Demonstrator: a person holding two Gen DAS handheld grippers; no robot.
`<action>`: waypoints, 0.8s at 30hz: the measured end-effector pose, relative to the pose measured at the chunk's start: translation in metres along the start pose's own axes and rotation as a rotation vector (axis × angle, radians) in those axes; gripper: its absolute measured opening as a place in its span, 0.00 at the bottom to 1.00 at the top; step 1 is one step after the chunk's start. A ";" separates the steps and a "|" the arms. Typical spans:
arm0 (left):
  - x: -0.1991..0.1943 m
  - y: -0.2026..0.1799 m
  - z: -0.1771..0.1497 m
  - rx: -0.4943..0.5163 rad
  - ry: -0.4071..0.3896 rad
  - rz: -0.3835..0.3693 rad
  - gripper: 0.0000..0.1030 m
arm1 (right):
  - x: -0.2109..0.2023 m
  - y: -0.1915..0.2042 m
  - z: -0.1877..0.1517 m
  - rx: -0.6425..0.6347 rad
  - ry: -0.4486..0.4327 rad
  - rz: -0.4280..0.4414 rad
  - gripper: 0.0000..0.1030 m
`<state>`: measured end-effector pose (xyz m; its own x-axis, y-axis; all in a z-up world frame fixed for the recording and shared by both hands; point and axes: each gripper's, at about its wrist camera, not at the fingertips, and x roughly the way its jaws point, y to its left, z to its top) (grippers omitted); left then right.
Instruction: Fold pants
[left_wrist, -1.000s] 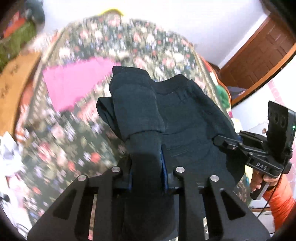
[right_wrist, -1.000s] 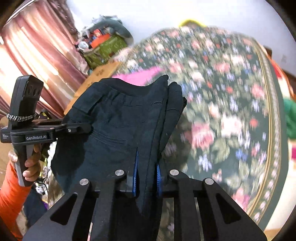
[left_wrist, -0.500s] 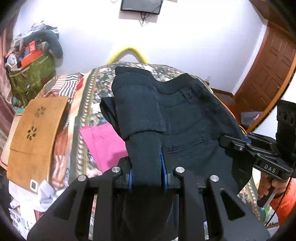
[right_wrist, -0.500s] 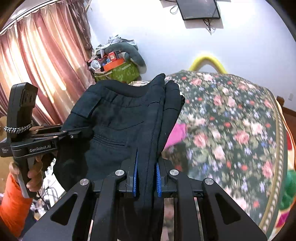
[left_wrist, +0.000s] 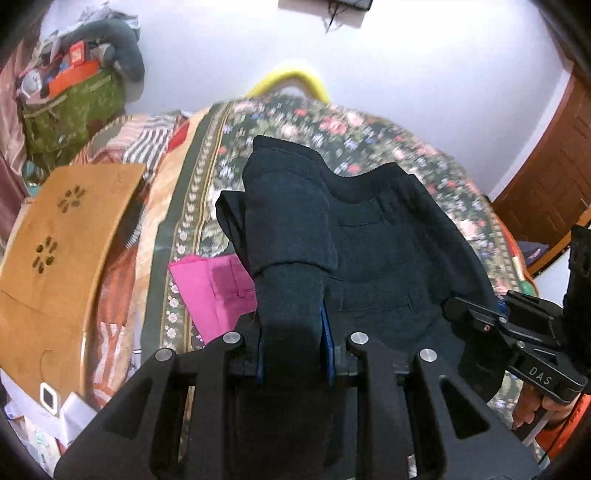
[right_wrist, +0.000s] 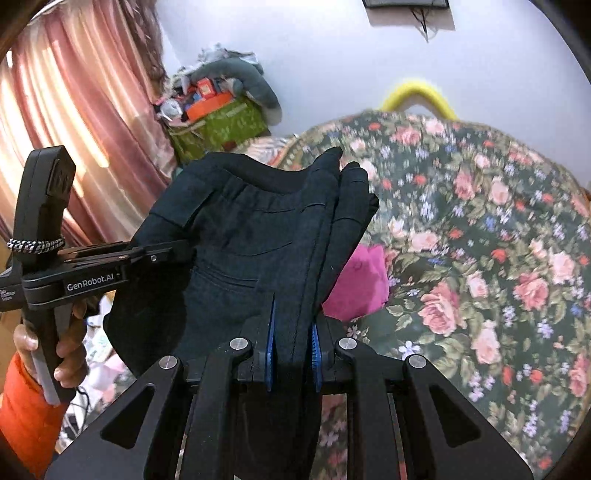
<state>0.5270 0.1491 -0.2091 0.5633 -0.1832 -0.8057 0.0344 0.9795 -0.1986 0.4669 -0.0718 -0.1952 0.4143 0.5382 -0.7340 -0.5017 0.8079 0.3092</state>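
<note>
Both grippers are clamped on the dark pants (left_wrist: 388, 251): left gripper (left_wrist: 293, 347) has its jaws pinching a thick bunched roll of fabric, right gripper (right_wrist: 291, 354) has its jaws pinching a flatter stack of layers. Pants are off the bed (right_wrist: 498, 229), held in the air between the two grippers, waistband and a back pocket facing the cameras, cloth sagging a bit between the grips. Below and beyond them lies a pink garment (left_wrist: 214, 284) near the bed's left edge; a tan board (left_wrist: 62, 236) sits off that edge. Orange-sleeved hand (right_wrist: 55, 347) holds the left unit's handle in the right view. My read: mid-fold carry step, pants already doubled at least once (layer count at the right grip suggests it; exact number I can't tell), not yet laid down. Next move probably calls for lowering both grippers together onto a bare stretch of floral cover, clear of the pink garment, keeping the span taut so the layers land flat, then letting go or bringing one end over the other. Risks: bunched left-side wad lands as a lump; uneven release skews the fold.
</note>
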 end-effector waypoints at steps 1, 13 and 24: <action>0.012 0.005 -0.001 -0.001 0.009 0.005 0.22 | 0.010 -0.003 -0.001 0.010 0.012 -0.004 0.14; 0.090 0.032 -0.026 -0.092 0.097 0.057 0.29 | 0.055 -0.019 -0.021 0.026 0.110 -0.081 0.19; -0.029 0.010 -0.033 -0.029 -0.065 0.175 0.30 | -0.045 0.007 -0.025 -0.004 -0.051 -0.063 0.22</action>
<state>0.4832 0.1620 -0.2063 0.6106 -0.0031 -0.7920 -0.0923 0.9929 -0.0750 0.4255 -0.0962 -0.1750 0.4836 0.4981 -0.7198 -0.4764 0.8396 0.2610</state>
